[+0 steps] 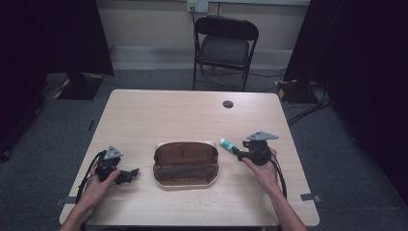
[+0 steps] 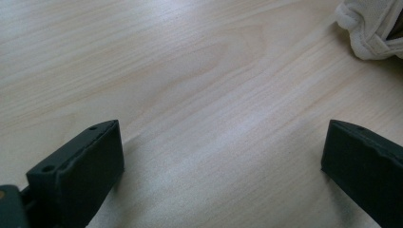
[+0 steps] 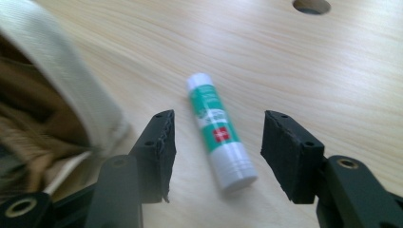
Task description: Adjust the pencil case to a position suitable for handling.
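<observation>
On the bench, just R of the open case (image 1: 186, 163): a glue stick (image 3: 218, 132) lies flat between the spread jaws of the R claw (image 3: 216, 153). Light, stiff, likely slick plastic; best pinched mid-barrel. L claw (image 2: 221, 164) spread, holding nothing.

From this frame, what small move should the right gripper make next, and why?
Probably lower a little and close on the glue stick. The right gripper has its jaws open on either side of the stick, which lies flat on the table beside the open case, not yet gripped.
</observation>
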`<state>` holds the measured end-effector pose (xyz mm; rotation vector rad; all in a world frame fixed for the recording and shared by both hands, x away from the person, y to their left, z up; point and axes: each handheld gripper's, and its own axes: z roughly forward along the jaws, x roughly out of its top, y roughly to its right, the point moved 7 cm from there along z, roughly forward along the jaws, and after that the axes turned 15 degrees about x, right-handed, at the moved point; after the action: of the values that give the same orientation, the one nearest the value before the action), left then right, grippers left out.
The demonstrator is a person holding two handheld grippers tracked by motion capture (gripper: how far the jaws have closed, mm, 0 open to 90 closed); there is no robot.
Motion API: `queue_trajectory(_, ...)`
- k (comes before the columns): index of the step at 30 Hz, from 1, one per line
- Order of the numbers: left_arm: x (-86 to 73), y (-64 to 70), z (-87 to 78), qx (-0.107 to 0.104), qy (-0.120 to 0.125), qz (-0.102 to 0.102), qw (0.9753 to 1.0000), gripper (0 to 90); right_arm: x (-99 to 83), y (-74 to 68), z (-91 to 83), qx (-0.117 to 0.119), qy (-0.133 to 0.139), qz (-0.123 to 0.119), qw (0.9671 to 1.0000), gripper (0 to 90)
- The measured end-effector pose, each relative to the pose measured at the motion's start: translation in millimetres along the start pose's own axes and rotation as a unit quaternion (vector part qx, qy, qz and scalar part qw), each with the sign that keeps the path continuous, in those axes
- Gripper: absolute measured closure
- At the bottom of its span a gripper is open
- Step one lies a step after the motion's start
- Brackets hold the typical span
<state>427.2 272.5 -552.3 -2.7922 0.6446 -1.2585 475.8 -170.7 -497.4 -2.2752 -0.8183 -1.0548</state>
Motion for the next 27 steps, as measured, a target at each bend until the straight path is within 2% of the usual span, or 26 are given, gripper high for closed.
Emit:
queue_trajectory(4, 0.0, 0.0, 0.0, 0.0, 0.0, 0.0, 1.0, 0.0, -6.8, 16.8, 13.0, -0.005, -0.013, 0.012, 0.9998, 44.0)
queue_trajectory(8, 0.0, 0.0, 0.0, 0.0, 0.0, 0.0, 1.0, 0.0, -8.4, 18.9, 21.3, -0.009, -0.027, 0.002, 0.9996, 43.8)
queue_trajectory(13, -0.2, 0.1, -0.3, 0.0, 0.001, 0.002, 1.0, 0.0, -11.7, 21.4, 32.1, -0.01, -0.035, 0.005, 0.9993, 44.0)
queue_trajectory(17, -0.2, 0.2, -0.2, 0.0, 0.001, 0.001, 1.0, 0.0, -15.5, 23.3, 38.1, -0.013, -0.046, -0.003, 0.9988, 45.5)
queue_trajectory(21, -0.3, 0.0, -0.3, 0.0, 0.001, 0.002, 1.0, 0.0, -18.9, 20.6, 42.8, -0.011, -0.058, -0.011, 0.9982, 51.1)
queue_trajectory(22, -0.3, 0.1, -0.3, 0.0, 0.001, 0.002, 1.0, 0.0, -19.0, 20.0, 43.0, -0.01, -0.059, -0.011, 0.9982, 53.7)
queue_trajectory(23, -0.3, 0.0, -0.3, 0.0, 0.0, 0.002, 1.0, 0.0, -18.7, 19.2, 42.9, -0.011, -0.057, -0.01, 0.9983, 60.6)
queue_trajectory(27, -0.2, 0.2, -0.2, 0.0, 0.001, 0.001, 1.0, 0.0, -19.1, 16.8, 42.6, -0.006, -0.056, -0.007, 0.9984, 65.4)
